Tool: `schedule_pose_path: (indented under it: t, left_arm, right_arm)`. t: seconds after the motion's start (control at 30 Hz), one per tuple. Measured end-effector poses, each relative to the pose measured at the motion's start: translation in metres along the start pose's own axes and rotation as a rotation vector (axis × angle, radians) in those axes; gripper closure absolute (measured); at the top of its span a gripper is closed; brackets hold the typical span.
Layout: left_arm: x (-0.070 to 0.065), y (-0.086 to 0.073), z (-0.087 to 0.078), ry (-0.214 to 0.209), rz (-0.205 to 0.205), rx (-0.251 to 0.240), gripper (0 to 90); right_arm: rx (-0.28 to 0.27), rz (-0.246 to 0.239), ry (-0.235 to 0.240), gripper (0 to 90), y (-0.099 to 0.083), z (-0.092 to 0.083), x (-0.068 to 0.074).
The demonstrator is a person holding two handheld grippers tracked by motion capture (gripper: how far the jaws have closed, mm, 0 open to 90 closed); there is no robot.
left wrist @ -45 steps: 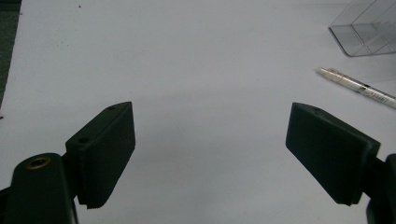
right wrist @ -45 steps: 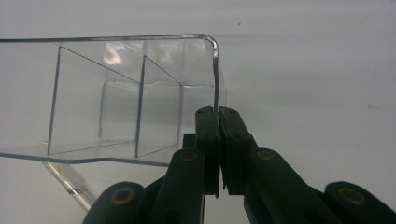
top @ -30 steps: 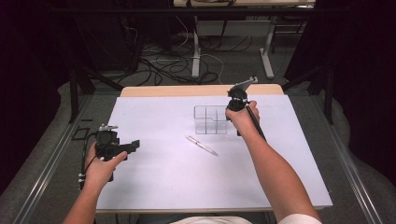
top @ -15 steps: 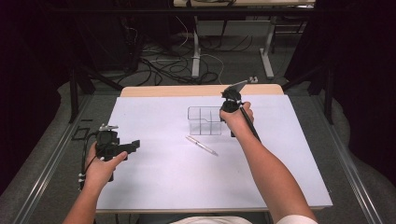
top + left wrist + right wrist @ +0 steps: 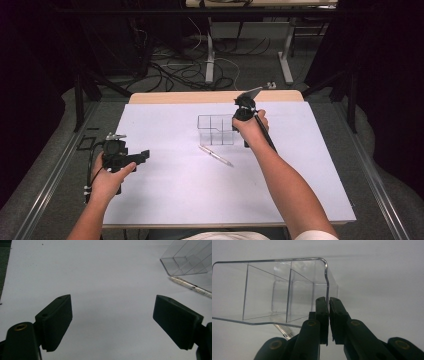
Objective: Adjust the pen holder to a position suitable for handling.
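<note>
The place looked like a lab or recording studio rather than a home. A table (image 5: 150, 200) covered in plain white stood on grey carpet (image 5: 55, 165), ringed by dark curtains (image 5: 385, 75), with loose black and white cables (image 5: 180, 75) tangled on the floor behind it. White metal desk legs (image 5: 286, 55) rose beyond the cables.

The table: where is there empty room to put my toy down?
The near part of the sheet, between the two forearms, is bare. So is the stretch from the left gripper to the pen. It is crowded mid-table: the right gripper pinches the clear box, pen just in front.
</note>
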State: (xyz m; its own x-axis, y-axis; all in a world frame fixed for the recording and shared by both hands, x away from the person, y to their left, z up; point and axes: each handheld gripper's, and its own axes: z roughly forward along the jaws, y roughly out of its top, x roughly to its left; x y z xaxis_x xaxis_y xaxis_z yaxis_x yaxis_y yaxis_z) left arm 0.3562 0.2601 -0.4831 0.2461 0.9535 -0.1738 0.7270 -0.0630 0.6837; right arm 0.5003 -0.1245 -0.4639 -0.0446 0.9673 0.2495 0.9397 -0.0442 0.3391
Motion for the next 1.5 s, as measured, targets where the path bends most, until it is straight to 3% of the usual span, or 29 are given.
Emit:
schedule_pose_path:
  t: [0.13,0.3,0.67,0.8,0.87,0.9,0.97,1.0,1.07,1.1,1.13,1.2,1.23,1.27,1.43,1.47,1.5]
  left_arm:
    - [0.0,0.0,0.0,0.001,0.001,0.0,15.8]
    - [0.0,-0.001,0.0,0.002,0.006,0.002,15.8]
    - [0.001,0.0,0.0,0.001,0.01,0.006,15.8]
    - [0.001,0.0,0.0,0.003,0.01,0.004,15.8]
    - [0.001,-0.001,0.0,0.001,0.013,0.009,15.8]
    - [0.001,-0.001,0.0,0.001,0.013,0.009,15.8]
    - [0.0,-0.001,0.001,0.002,0.013,0.005,15.8]
    - [0.0,-0.001,0.001,0.002,0.013,0.005,15.8]
    - [0.0,-0.001,0.001,0.003,0.013,0.004,15.8]
    - [0.0,-0.001,0.001,0.003,0.013,0.004,15.8]
    - [0.0,-0.001,0.001,0.003,0.013,0.004,15.8]
    - [0.0,-0.001,0.002,0.004,0.016,0.006,15.8]
    - [0.0,-0.001,0.002,0.004,0.016,0.006,15.8]
    - [0.0,-0.001,0.002,0.004,0.016,0.006,15.8]
    - [0.0,-0.001,0.002,0.004,0.016,0.006,15.8]
    - [-0.001,-0.003,0.009,-0.011,0.042,0.018,15.8]
    - [-0.001,-0.003,0.009,-0.011,0.042,0.018,15.7]
  right_arm:
    - [0.001,0.01,0.039,81.3,0.0,0.001,-0.001]
    - [-0.002,-0.033,0.04,76.1,-0.001,-0.002,-0.003]
    - [-0.067,-0.121,0.087,67.5,-0.005,-0.019,-0.008]
    - [-0.085,-0.166,0.082,66.0,-0.008,-0.023,-0.008]
    - [-0.085,-0.166,0.082,64.9,-0.008,-0.023,-0.008]
    - [-0.116,-0.224,0.082,61.7,-0.011,-0.027,-0.007]
    - [-0.116,-0.224,0.082,61.7,-0.011,-0.027,-0.007]
    - [-0.136,-0.262,0.085,61.7,-0.013,-0.03,-0.006]
    - [-0.136,-0.262,0.085,58.3,-0.013,-0.03,-0.006]
    - [-0.154,-0.304,0.094,58.3,-0.015,-0.033,-0.007]
    - [-0.154,-0.304,0.094,53.7,-0.015,-0.033,-0.007]
    - [-0.154,-0.304,0.094,53.7,-0.015,-0.033,-0.007]
    - [-0.187,-0.365,0.102,53.7,-0.018,-0.034,-0.008]
    - [-0.187,-0.365,0.102,48.6,-0.018,-0.034,-0.008]
    - [-0.187,-0.365,0.102,48.6,-0.018,-0.034,-0.008]
    - [-0.187,-0.365,0.102,48.6,-0.018,-0.034,-0.008]
    - [-0.187,-0.365,0.102,48.6,-0.018,-0.034,-0.008]
